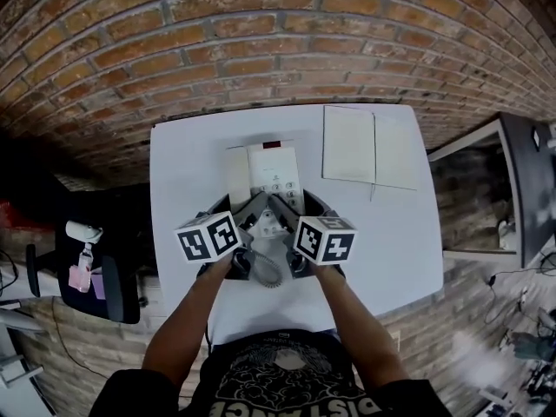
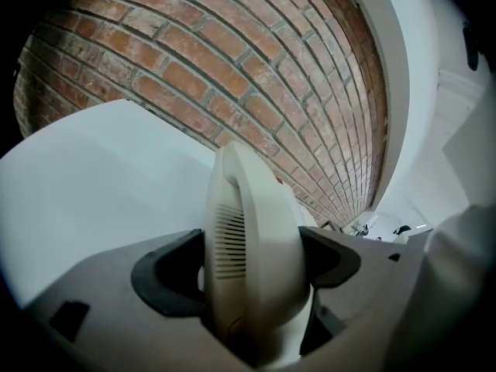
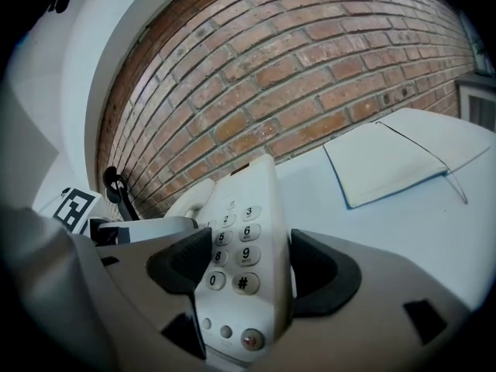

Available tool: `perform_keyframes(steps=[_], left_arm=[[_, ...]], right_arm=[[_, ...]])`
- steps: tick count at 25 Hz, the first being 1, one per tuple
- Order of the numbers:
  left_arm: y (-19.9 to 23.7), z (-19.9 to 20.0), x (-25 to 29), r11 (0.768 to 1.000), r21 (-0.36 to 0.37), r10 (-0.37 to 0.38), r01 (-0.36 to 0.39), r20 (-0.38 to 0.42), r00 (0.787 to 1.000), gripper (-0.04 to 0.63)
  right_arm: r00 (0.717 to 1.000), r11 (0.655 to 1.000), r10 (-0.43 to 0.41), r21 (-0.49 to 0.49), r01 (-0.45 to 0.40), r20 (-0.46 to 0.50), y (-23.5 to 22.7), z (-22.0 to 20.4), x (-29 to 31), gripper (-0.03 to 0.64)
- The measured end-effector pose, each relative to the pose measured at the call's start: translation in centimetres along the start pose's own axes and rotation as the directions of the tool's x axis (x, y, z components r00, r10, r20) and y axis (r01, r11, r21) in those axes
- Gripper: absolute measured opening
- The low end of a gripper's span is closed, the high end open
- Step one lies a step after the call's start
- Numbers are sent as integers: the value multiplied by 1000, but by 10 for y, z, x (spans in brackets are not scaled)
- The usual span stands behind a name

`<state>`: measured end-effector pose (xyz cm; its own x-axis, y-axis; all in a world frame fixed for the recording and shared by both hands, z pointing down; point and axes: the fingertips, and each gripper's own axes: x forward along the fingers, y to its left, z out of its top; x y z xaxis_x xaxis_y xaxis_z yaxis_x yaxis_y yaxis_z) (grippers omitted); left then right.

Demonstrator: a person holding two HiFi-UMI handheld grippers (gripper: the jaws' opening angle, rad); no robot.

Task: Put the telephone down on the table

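A cream telephone (image 1: 274, 174) with a keypad lies in the middle of the white table (image 1: 187, 172), its handset (image 1: 236, 175) along its left side. My left gripper (image 1: 248, 207) is shut on the handset (image 2: 248, 231), which stands on edge between the black pads (image 2: 167, 273). My right gripper (image 3: 248, 266) is shut on the near end of the telephone base (image 3: 240, 231), by the 0 and # keys. In the head view both grippers meet at the telephone's near end, the right gripper (image 1: 288, 207) beside the left. The coiled cord (image 1: 271, 272) hangs toward me. Whether the base touches the table I cannot tell.
An open white notebook (image 1: 369, 146) lies at the table's far right, also in the right gripper view (image 3: 395, 161). A brick wall (image 1: 261, 42) runs behind the table. A dark chair (image 1: 95, 276) stands to the left, dark furniture (image 1: 526, 189) to the right.
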<state>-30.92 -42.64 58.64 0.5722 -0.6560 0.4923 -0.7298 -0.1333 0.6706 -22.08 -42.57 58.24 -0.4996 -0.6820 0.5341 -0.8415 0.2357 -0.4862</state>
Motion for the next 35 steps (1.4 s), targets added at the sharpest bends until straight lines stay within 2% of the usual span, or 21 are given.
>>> perform_keyframes(steps=[8, 13, 20, 27, 29, 32, 35], left_arm=[[0, -3, 6, 1000, -8, -15, 15, -14, 1000, 387], [-2, -5, 7, 1000, 13, -11, 11, -22, 1000, 387], [-9, 4, -11, 990, 138, 12, -12, -1, 1000, 387], [-39, 26, -44, 970, 236, 28, -48, 85, 996, 387], [-50, 34, -54, 965, 257, 27, -56, 118, 993, 367], [-67, 45, -69, 957, 281, 26, -75, 173, 985, 272], [-87, 54, -86, 948, 306, 17, -88, 227, 974, 237]], right_arm=[[1000, 999, -25, -22, 25, -2, -7, -4, 2, 305], [999, 999, -40, -27, 41, 13, -9, -4, 0, 305], [995, 996, -68, -51, 72, 66, -4, 16, -19, 293], [995, 986, -29, -159, 44, 95, 22, 41, -53, 230], [995, 981, -11, -193, 31, 103, 30, 49, -63, 215], [993, 966, 34, -259, -4, 113, 44, 62, -78, 195], [989, 952, 75, -304, -33, 128, 55, 72, -97, 160]])
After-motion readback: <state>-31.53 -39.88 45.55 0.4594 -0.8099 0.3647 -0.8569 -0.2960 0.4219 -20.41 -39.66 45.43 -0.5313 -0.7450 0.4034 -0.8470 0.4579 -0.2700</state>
